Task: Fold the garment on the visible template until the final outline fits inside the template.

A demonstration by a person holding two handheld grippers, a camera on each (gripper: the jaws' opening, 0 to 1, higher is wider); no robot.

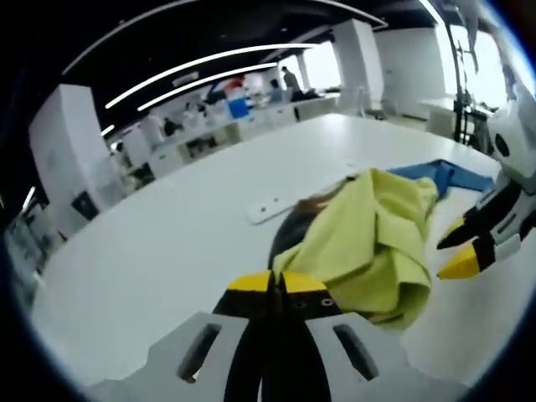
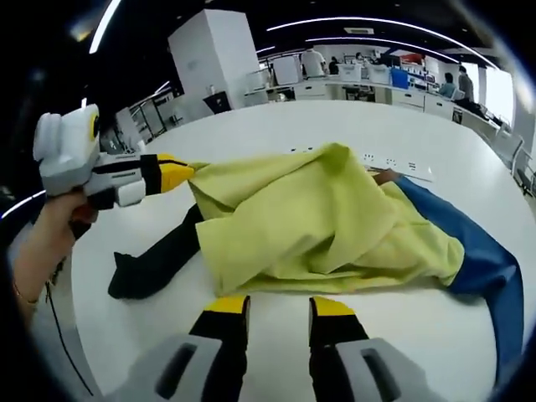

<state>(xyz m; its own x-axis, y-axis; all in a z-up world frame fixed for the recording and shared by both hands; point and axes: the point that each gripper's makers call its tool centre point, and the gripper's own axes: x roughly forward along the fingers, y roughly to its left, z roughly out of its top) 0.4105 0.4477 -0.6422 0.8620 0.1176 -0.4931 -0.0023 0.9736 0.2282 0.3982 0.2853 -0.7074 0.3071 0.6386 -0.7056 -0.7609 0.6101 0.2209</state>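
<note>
R gripper (image 2: 279,311) fingers apart, garment (image 2: 327,222) unlabelled

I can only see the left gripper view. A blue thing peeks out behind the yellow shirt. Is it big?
Observer: Yes. In the right gripper view the blue cloth runs on in a long strip from under the yellow garment.
Operator: Is there black stuff too?
Observer: A black cloth sticks out from under the garment, below the left gripper.
Operator: Who holds that gripper?
Observer: A person's hand grips it from behind.
</note>
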